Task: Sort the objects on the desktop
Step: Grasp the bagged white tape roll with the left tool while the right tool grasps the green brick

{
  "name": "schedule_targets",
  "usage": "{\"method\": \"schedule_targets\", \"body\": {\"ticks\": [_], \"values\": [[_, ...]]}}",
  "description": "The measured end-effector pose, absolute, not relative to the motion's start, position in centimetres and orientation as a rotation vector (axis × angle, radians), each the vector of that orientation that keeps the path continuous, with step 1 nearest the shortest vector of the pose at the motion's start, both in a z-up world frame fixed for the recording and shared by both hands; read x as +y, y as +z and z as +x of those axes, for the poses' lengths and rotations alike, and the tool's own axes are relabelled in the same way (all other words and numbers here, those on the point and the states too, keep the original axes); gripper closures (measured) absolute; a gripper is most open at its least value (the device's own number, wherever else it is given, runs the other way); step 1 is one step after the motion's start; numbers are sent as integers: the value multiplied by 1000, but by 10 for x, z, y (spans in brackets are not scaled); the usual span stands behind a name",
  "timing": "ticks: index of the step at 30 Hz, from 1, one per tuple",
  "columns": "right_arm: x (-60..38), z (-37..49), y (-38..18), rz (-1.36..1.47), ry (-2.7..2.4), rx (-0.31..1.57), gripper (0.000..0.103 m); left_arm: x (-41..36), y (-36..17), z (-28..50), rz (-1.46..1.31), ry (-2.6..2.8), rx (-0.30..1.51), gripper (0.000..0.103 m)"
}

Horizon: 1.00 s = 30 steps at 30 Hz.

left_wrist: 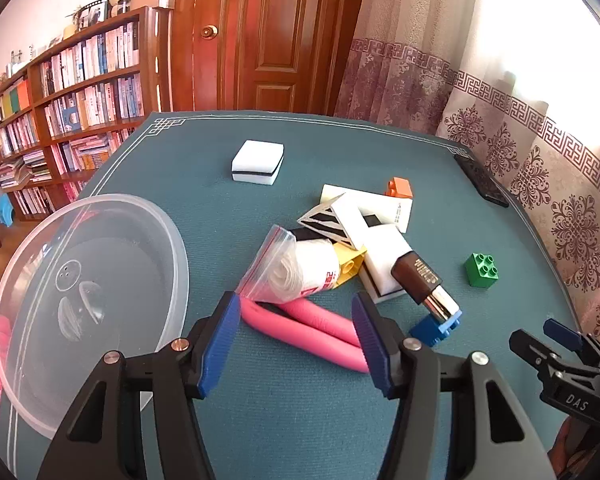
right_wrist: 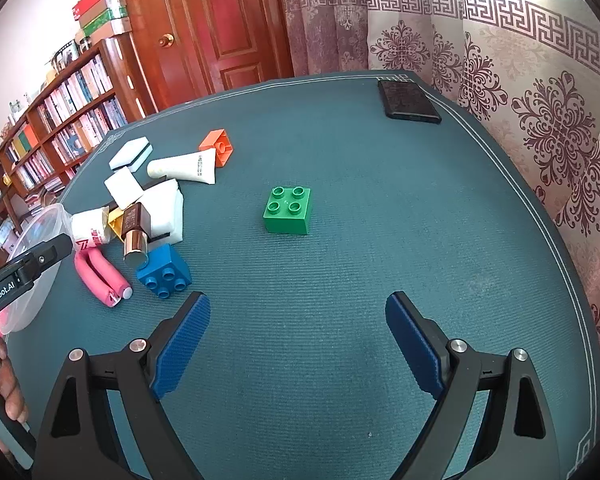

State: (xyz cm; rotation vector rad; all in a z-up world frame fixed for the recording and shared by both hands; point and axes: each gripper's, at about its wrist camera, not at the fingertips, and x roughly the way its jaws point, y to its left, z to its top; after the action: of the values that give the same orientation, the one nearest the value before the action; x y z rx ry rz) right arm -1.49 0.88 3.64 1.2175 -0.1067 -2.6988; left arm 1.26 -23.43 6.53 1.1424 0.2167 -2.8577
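Sorting looks unstarted: left gripper (left_wrist: pixel 296 338), wide open and empty, frames the pink clip (left_wrist: pixel 308 326) (near the desk's near-left edge); right gripper (right_wrist: pixel 298 344), likewise, faces the green brick (right_wrist: pixel 287 211), needing descent before closing.

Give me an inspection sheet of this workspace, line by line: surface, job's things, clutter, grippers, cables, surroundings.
Surface: teal mat with white border lines covers the table.
Job's things: green brick stands alone mid-mat; blue brick, orange brick and yellow brick lie in or beside the pile; the brown lipstick, white tube, pink clip, bagged roll and white sponges are there too. Clear bowl holds no sorted item.
Clutter: black phone at the far corner.
Grippers: left gripper open over the pink clip; right gripper open, holding nothing.
Cables: nothing seen.
Surroundings: bookshelf, wooden door, patterned curtain.
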Motion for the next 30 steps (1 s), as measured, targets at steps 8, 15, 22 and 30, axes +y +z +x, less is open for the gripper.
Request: {"method": "schedule_targets", "body": {"ticks": [8, 15, 22, 30], "values": [[1, -37, 41, 1189, -2715, -77, 11, -233, 59, -14, 1153, -2845, 206, 41], [-12, -50, 38, 1183, -2710, -40, 11, -233, 52, -26, 1169, -2838, 206, 41], [-26, -60, 37, 1155, -2721, 26, 15, -237, 49, -31, 1158, -2845, 217, 49], [-27, -69, 26, 1172, -2732, 25, 25, -234, 48, -29, 1099, -2866, 160, 56]]}}
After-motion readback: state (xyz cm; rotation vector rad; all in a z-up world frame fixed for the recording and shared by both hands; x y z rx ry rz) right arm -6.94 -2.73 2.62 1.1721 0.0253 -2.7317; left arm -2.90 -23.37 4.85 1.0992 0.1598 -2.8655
